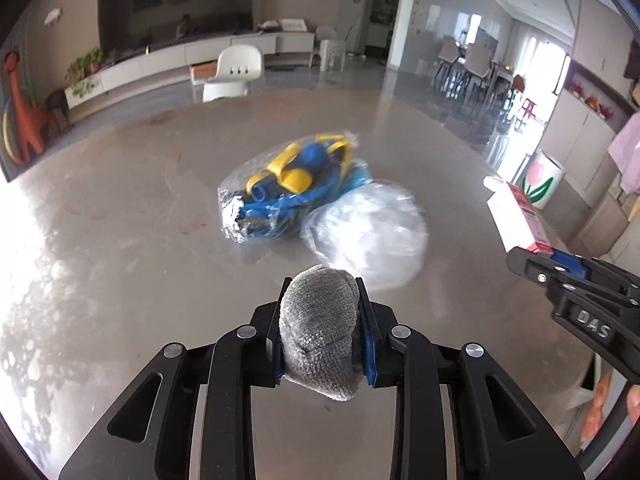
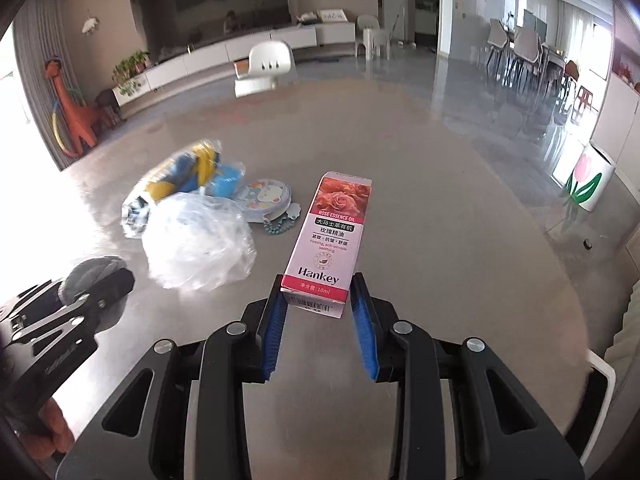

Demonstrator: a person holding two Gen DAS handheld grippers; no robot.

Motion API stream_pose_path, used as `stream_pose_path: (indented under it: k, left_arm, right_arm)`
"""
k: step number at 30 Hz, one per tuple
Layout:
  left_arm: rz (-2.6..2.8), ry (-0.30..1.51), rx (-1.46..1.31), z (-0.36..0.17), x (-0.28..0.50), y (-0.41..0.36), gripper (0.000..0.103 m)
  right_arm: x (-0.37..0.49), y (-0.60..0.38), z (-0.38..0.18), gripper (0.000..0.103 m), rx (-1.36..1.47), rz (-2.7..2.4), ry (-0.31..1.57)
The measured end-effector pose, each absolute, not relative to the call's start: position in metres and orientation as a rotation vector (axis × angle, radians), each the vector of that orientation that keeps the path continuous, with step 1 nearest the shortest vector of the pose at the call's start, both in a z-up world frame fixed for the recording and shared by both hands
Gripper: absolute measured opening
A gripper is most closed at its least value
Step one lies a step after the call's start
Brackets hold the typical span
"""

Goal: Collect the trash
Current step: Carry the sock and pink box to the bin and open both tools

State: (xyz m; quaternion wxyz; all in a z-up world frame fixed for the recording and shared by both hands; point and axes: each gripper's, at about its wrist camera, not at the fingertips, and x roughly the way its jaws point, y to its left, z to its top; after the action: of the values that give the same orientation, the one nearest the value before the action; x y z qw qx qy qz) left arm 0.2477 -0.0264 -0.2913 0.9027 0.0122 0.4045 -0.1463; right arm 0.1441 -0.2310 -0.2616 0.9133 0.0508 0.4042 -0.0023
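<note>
- The pink box [image 2: 326, 240] of rose oil sits in the right gripper [image 2: 318, 300], its near end between the blue pads, which touch or nearly touch its sides; it looks clamped, though a sliver of gap on the right side leaves that unsure.
- The box's long axis runs straight ahead, away from the right gripper, with its far end held out over the bench [image 2: 440, 260].
- The grey cloth [image 1: 318, 328] is squeezed firmly in the left gripper [image 1: 320, 320].
- What remains on the bench lies ahead of the left gripper: a crumpled clear bag [image 1: 366, 232] nearest, a bagged blue and yellow toy [image 1: 288, 184] touching it behind, and a round tin [image 2: 266, 196] with a bead chain beside them.
- From the right gripper these lie forward and left.
- The left gripper is nearer that heap, but I judge both are full, so something must be dropped off first.
</note>
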Motion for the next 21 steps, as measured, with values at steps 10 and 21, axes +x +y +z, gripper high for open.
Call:
stream_pose_path:
  k: [10,21]
  left_arm:
    - [-0.473,0.755,0.024,-0.236,0.194,-0.102,0.028]
    - [-0.693,0.717,0.119,-0.213,0.115,-0.233,0.028]
  right_arm:
    - [0.064,-0.269,-0.205,0.034,0.073,-0.062,0.728]
    - [-0.023,-0.364,-0.186,0.034,0.128,-0.230,0.670]
